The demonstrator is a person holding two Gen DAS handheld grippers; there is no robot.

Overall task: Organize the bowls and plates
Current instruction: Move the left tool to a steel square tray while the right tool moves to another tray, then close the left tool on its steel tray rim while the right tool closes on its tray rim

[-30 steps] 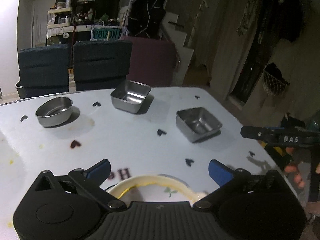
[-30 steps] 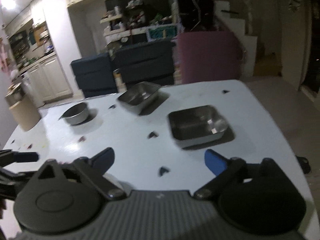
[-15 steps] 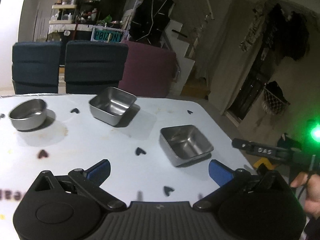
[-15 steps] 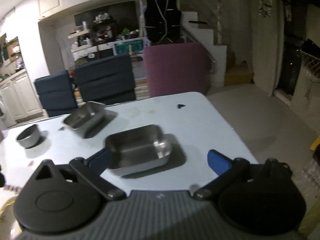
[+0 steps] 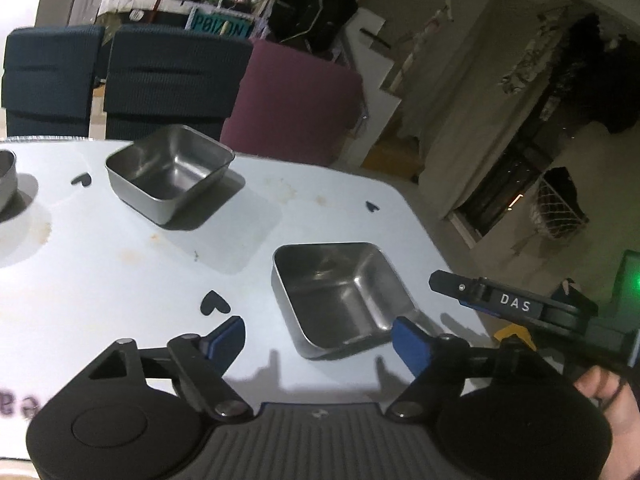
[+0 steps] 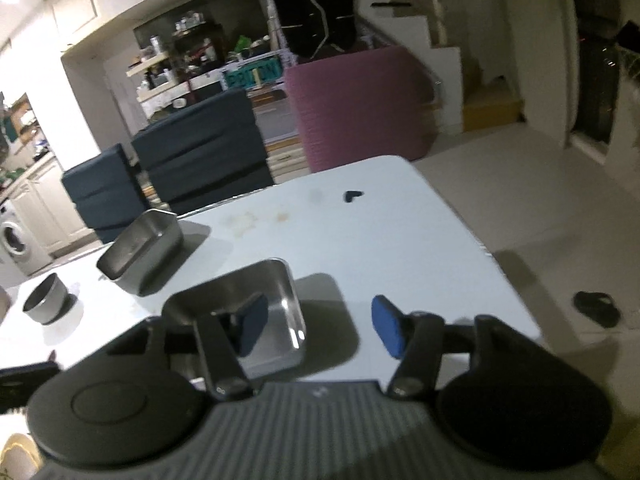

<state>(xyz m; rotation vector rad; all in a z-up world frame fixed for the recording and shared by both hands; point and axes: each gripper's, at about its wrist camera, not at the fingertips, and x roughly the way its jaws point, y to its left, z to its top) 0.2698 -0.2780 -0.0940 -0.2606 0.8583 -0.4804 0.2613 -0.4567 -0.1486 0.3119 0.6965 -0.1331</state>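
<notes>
A near square steel bowl (image 5: 340, 292) sits on the white table (image 5: 120, 264); it also shows in the right wrist view (image 6: 240, 304). My left gripper (image 5: 320, 340) is open just short of its near corner. My right gripper (image 6: 318, 328) is open, with its left finger inside this bowl and its right finger outside, straddling the right wall. My right gripper also shows from the side in the left wrist view (image 5: 516, 304). A second square steel bowl (image 5: 170, 172) stands farther back and also shows in the right wrist view (image 6: 140, 250). A round steel bowl (image 6: 46, 304) is at the left.
Black heart stickers (image 5: 214, 303) dot the table. The table's right edge (image 6: 480, 248) drops to the floor, where a slipper (image 6: 598, 308) lies. Two dark chairs (image 5: 120, 76) and a maroon chair (image 5: 296, 100) stand behind the table. A yellow-rimmed plate edge (image 6: 18, 452) shows at bottom left.
Both grippers have moved forward and right to the near square bowl. My right gripper's left finger has gone inside the bowl. The yellow-rimmed plate has left the left wrist view.
</notes>
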